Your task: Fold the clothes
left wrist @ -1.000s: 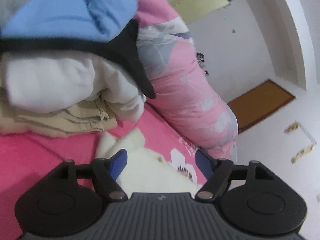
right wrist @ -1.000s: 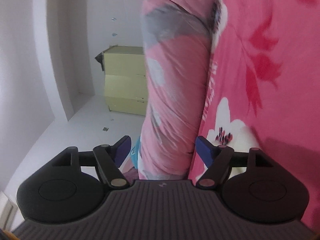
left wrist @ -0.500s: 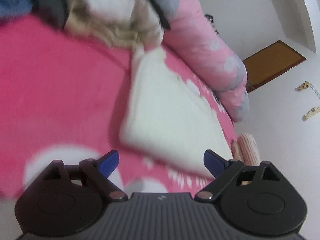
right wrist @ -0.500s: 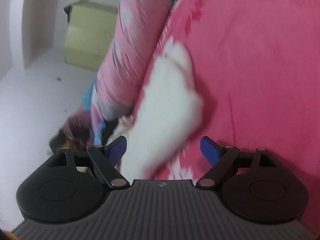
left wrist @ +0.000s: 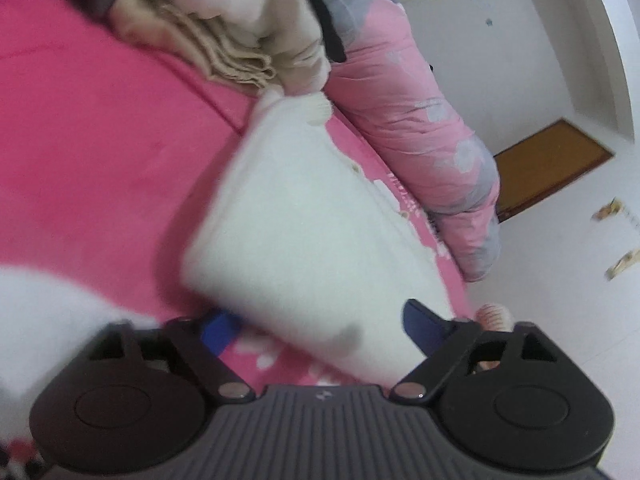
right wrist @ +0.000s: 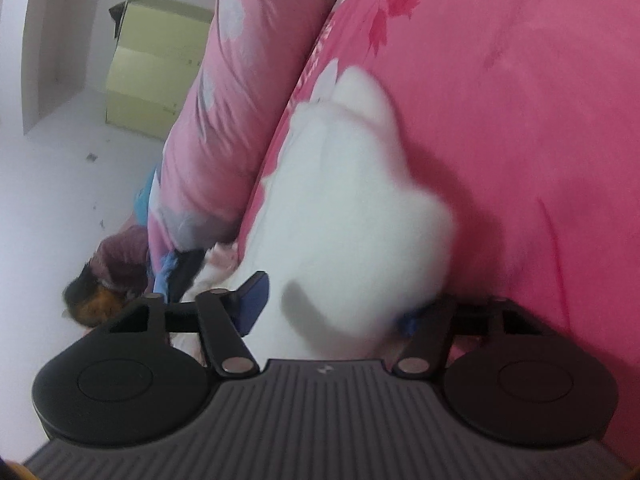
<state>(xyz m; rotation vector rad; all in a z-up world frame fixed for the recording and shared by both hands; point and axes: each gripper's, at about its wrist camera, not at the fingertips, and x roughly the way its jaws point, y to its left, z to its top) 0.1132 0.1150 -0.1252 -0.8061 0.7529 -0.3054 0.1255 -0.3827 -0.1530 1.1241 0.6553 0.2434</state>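
White garment (left wrist: 316,216) on pink bedspread (left wrist: 92,152), rolled quilt (left wrist: 416,120) alongside.

Under everything you have a bright pink bedsheet (left wrist: 92,148) printed with white flowers and red leaf sprigs. Along the bed's far edge you see a long rolled quilt (left wrist: 416,132), pale pink with grey and white patches; in the right wrist view the same quilt (right wrist: 240,92) runs up toward the top edge. Past it you can make out a yellow-green cabinet (right wrist: 148,80) standing on the white floor (right wrist: 60,168), against a white wall. In the left wrist view, a brown wooden panel (left wrist: 552,164) sits low against the wall.
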